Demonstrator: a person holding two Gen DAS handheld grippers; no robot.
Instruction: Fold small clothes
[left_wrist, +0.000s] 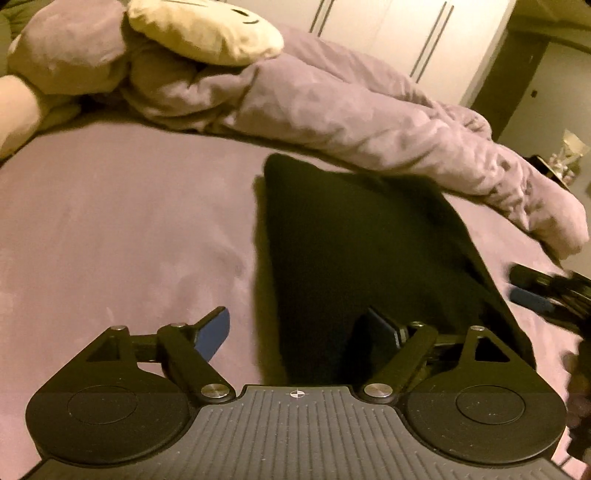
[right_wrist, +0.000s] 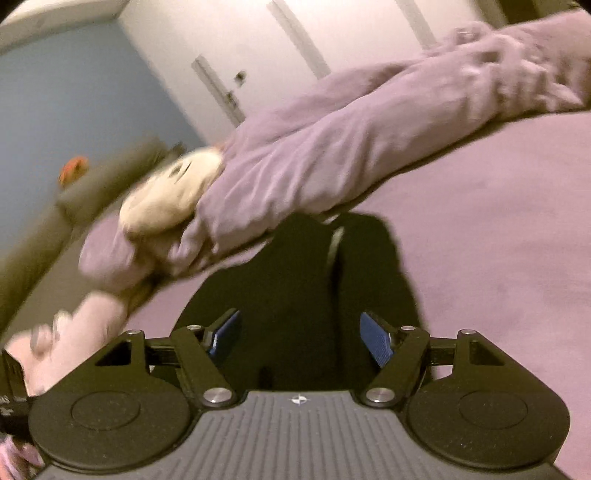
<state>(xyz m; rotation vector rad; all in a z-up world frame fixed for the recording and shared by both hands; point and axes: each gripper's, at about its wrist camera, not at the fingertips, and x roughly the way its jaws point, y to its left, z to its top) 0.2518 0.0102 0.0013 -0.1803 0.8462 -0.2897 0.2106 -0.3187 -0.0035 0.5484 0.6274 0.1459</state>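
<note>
A black garment (left_wrist: 354, 240) lies flat on the mauve bed sheet (left_wrist: 129, 221). My left gripper (left_wrist: 299, 328) hovers over its near edge, open, with nothing between the blue pads (left_wrist: 212, 332). In the left wrist view my right gripper (left_wrist: 524, 286) shows at the right edge, beside the garment's right side. In the right wrist view the black garment (right_wrist: 295, 280) lies straight ahead and below my right gripper (right_wrist: 299, 338), which stands open with its blue pads (right_wrist: 373, 343) apart and empty.
A rumpled mauve duvet (left_wrist: 351, 110) runs across the far side of the bed. A cream round cushion (left_wrist: 207, 29) rests on it. White wardrobe doors (left_wrist: 424, 33) stand behind. A person's pink sleeve and hand (right_wrist: 74, 332) show at the lower left of the right wrist view.
</note>
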